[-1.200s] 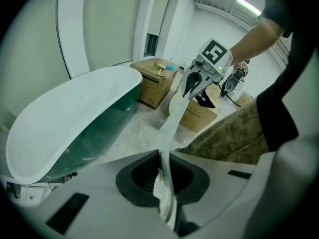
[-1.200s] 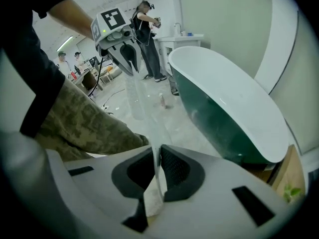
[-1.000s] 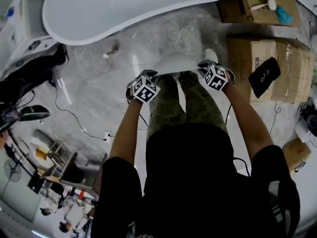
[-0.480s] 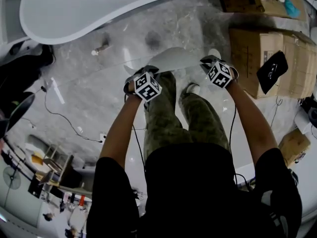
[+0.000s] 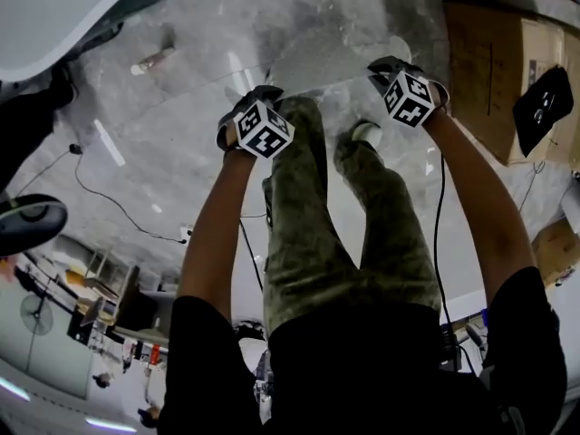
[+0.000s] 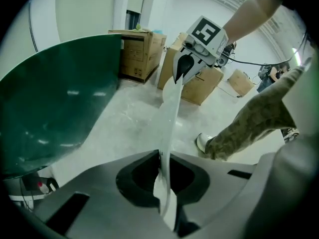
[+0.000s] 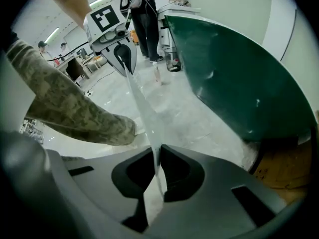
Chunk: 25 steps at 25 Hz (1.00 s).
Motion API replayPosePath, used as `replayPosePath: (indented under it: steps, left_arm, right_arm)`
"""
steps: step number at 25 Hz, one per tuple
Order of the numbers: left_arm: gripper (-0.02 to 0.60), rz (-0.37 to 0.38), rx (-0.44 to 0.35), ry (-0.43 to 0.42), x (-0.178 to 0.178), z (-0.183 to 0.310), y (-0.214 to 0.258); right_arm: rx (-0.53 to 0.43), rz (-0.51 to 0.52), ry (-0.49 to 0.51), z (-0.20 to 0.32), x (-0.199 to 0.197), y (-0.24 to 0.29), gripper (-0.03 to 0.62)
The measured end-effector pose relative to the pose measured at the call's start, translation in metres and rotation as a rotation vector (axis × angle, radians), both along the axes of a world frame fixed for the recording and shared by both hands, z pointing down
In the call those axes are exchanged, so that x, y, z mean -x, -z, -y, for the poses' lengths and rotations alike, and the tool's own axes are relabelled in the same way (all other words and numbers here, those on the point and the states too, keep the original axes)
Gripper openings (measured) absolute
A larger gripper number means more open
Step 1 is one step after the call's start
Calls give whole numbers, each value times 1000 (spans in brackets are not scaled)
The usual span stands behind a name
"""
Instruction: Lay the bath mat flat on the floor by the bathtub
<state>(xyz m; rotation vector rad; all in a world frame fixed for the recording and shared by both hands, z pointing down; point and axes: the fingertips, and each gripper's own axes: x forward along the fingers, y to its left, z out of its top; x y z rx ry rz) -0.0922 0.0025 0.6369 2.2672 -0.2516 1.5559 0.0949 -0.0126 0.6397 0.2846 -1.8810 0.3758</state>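
Observation:
A pale, thin bath mat (image 5: 328, 59) hangs stretched between my two grippers above the grey marbled floor (image 5: 181, 134). My left gripper (image 5: 265, 93) is shut on its left edge and my right gripper (image 5: 382, 63) on its right edge. In the left gripper view the mat (image 6: 169, 108) runs edge-on from my left gripper (image 6: 162, 156) to the far gripper. The right gripper view shows the mat (image 7: 142, 108) the same way, pinched in my right gripper (image 7: 157, 151). The bathtub (image 5: 36, 16), white inside, is at the upper left; its dark green outer wall (image 6: 50, 98) stands close by.
Cardboard boxes (image 5: 494, 71) stand at the right with a black object (image 5: 544, 107) on them. A cable (image 5: 118, 207) and a small object (image 5: 149, 62) lie on the floor at the left. The person's camouflage-trousered legs (image 5: 362, 216) and shoe (image 6: 203, 142) are under the mat.
Both grippers, still shut on the mat, have spread a little further apart. The tub has slid toward the upper left corner of the head view and the boxes toward the right edge.

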Motion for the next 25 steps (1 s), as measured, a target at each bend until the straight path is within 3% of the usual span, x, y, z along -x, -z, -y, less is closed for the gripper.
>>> replayPosePath:
  steps: [7, 13, 20, 25]
  left_arm:
    - [26, 21, -27, 25, 2, -11, -34]
    - [26, 70, -83, -34, -3, 6, -69]
    - [26, 75, -135, -16, 4, 42, -112]
    - [26, 101, -178, 21, 4, 73, -117]
  right_arm:
    - [-10, 2, 75, -17, 1, -36, 31]
    - [-24, -14, 77, -6, -3, -77, 31]
    - [-132, -1, 101, 50, 5, -110, 31]
    - [-201, -7, 127, 88, 6, -113, 31]
